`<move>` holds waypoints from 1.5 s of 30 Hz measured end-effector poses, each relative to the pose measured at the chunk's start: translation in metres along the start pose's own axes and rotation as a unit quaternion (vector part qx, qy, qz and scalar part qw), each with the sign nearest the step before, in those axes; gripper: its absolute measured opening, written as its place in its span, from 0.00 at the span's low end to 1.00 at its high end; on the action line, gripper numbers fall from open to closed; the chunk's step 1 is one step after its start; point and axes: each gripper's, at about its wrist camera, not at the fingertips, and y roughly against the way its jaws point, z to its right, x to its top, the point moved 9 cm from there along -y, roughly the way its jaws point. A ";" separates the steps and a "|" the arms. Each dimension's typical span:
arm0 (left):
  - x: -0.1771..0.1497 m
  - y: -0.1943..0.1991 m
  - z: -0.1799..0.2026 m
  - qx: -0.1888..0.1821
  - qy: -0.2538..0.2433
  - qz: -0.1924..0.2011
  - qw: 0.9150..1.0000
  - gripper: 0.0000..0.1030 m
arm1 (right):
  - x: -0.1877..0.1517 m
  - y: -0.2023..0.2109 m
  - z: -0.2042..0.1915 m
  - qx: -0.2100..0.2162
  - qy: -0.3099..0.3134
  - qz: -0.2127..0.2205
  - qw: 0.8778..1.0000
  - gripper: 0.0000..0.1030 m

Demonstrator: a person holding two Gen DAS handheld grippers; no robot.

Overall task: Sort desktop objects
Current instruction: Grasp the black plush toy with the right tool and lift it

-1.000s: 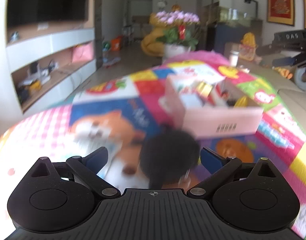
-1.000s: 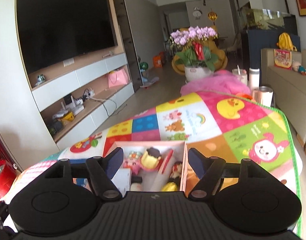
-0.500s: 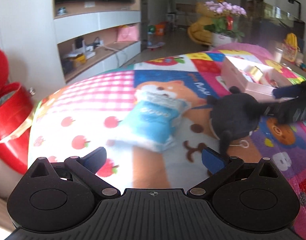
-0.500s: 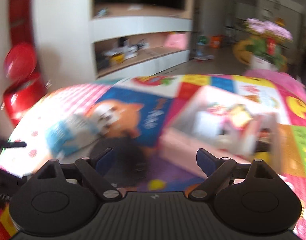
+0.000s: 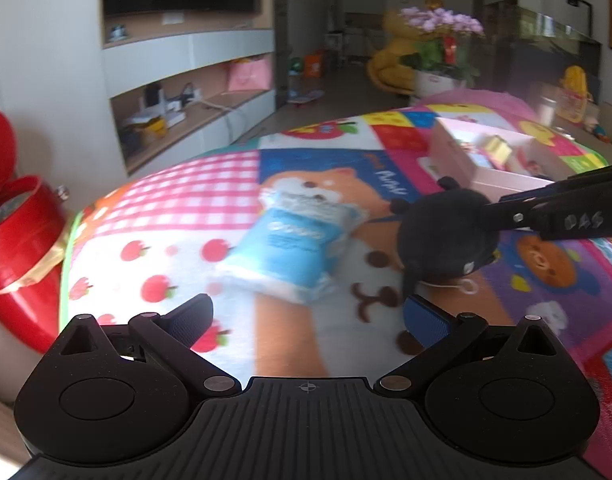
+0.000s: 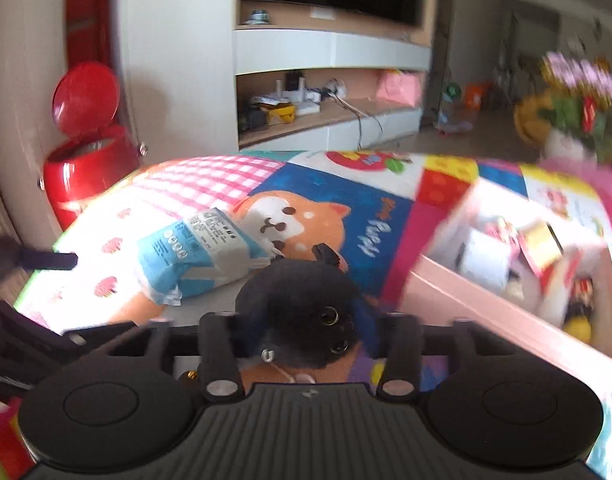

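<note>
On the patchwork-mat worktop (image 5: 178,200), the pink box (image 6: 486,292) sits at right, the blue tissue pack (image 5: 290,244) lies mid-frame ahead of the wide-open left claw (image 5: 306,316), and the right claw (image 6: 302,328) grips the black plush toy (image 6: 302,304).

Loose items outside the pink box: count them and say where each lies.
2. The blue tissue pack lies on the mat's dog picture; the black plush toy sits beside it, clamped by the right gripper. Others may be hidden.
</note>
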 end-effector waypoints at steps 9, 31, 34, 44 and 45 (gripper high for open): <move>-0.003 -0.016 0.023 -0.010 -0.022 -0.007 1.000 1.00 | -0.026 0.036 0.012 -0.087 0.086 0.047 0.991 0.70; -0.002 -0.018 0.017 -0.030 0.000 -0.020 0.999 1.00 | -0.024 0.032 0.045 0.078 -0.093 -0.030 0.992 0.73; -0.002 -0.022 0.046 -0.061 -0.023 -0.024 0.998 1.00 | -0.050 0.047 0.078 0.084 -0.143 -0.056 0.985 0.73; -0.002 -0.028 0.100 -0.092 -0.079 -0.034 0.992 1.00 | -0.083 0.061 0.155 -0.003 -0.199 -0.022 0.980 0.85; -0.003 -0.029 0.100 -0.089 -0.083 -0.035 0.992 1.00 | -0.083 0.064 0.156 -0.014 -0.191 -0.015 0.981 0.86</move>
